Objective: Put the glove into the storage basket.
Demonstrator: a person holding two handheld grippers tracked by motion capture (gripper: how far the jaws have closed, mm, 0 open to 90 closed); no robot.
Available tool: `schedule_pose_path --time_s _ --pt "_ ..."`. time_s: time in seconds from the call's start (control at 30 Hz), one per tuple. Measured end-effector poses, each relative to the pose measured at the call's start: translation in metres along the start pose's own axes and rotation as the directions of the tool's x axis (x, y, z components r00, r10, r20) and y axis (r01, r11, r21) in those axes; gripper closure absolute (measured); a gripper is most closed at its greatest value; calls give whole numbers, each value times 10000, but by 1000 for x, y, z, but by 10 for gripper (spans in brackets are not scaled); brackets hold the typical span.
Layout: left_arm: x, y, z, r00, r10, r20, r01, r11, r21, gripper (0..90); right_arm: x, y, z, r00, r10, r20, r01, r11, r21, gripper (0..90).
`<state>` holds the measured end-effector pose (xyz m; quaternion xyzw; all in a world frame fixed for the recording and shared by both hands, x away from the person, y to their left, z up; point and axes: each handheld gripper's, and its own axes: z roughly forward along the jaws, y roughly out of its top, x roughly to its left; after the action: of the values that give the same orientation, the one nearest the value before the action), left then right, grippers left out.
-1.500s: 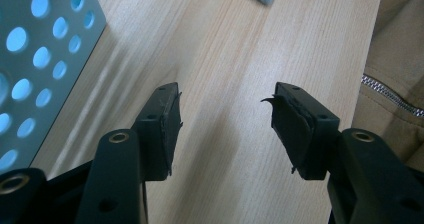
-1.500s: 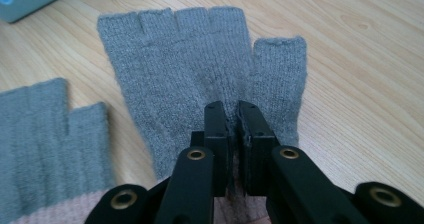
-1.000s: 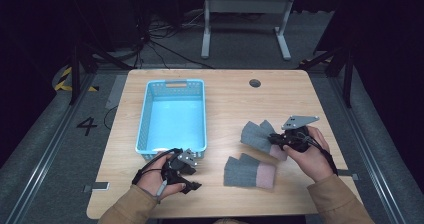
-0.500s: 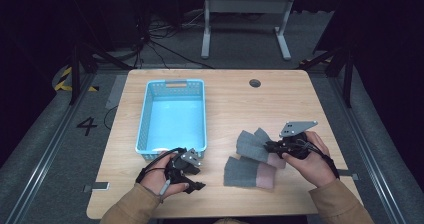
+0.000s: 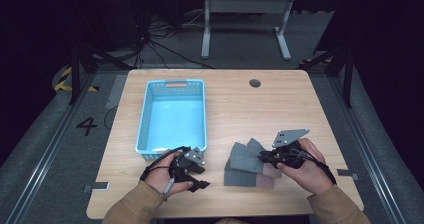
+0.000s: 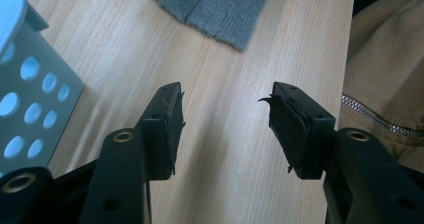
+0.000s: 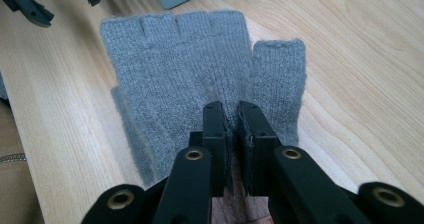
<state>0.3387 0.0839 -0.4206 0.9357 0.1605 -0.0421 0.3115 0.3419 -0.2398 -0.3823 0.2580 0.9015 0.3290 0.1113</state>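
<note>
You can read one mark: a black numeral "4" painted on the grey floor left of the table. Beside it, farther back, you see yellow-and-black hazard stripes on the floor. Nothing else carries legible text.

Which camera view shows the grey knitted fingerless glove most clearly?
The right gripper view: the grey knitted fingerless glove lies spread flat, finger openings and thumb visible. The high view shows the glove small, overlapping another. The left gripper view catches just a grey knit edge.
</note>
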Motion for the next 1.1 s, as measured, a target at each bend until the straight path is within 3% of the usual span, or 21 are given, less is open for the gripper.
schedule_pose_path --time_s 0.5,1.1 --pt "0 3 1 9998 79 159 -78 10000 -43 516 13 -1 12 9991 -368 -227 381 9974 610 841" --pt "2 2 0 9997 -16 236 16 10000 19 518 17 -3 24 9995 -255 -161 271 9940 1062 840"
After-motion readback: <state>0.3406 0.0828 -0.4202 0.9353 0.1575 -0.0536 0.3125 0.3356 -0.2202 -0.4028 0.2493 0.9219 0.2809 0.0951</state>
